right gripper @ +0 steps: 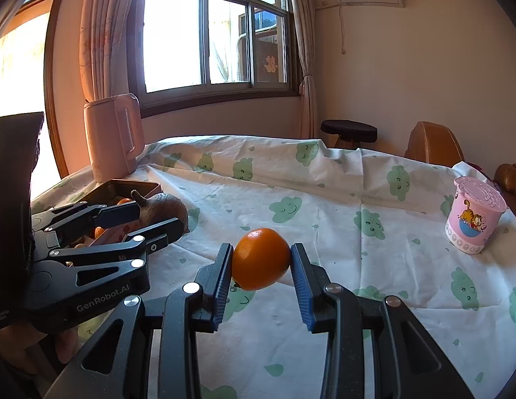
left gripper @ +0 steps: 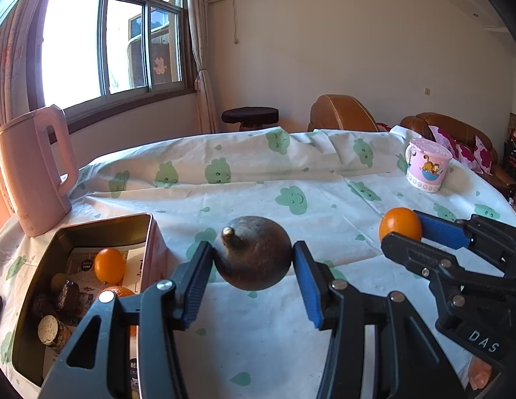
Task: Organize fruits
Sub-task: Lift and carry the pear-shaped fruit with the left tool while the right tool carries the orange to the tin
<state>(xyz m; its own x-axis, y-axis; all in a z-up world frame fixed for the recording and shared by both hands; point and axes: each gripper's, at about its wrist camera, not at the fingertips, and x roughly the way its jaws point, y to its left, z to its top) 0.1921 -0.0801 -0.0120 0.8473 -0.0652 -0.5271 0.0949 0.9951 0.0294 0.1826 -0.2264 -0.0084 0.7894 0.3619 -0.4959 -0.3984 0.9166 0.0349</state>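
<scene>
My left gripper (left gripper: 253, 262) is shut on a dark brown round fruit with a stem nub (left gripper: 254, 252), held just above the cloth, right of the metal tin (left gripper: 91, 229). The tin holds an orange (left gripper: 108, 265), part of another orange and several brown pieces. My right gripper (right gripper: 261, 261) is shut on an orange (right gripper: 260, 258) just above the table; it also shows in the left wrist view (left gripper: 400, 224). The left gripper (right gripper: 151, 219) with the brown fruit (right gripper: 164, 207) shows at the left of the right wrist view, beside the tin (right gripper: 131, 184).
A pink kettle (left gripper: 35, 169) stands behind the tin at the table's left edge. A pink cartoon mug with a lid (left gripper: 427, 166) stands at the far right. The table wears a white cloth with green clouds (left gripper: 291, 199). A stool and brown sofa lie beyond.
</scene>
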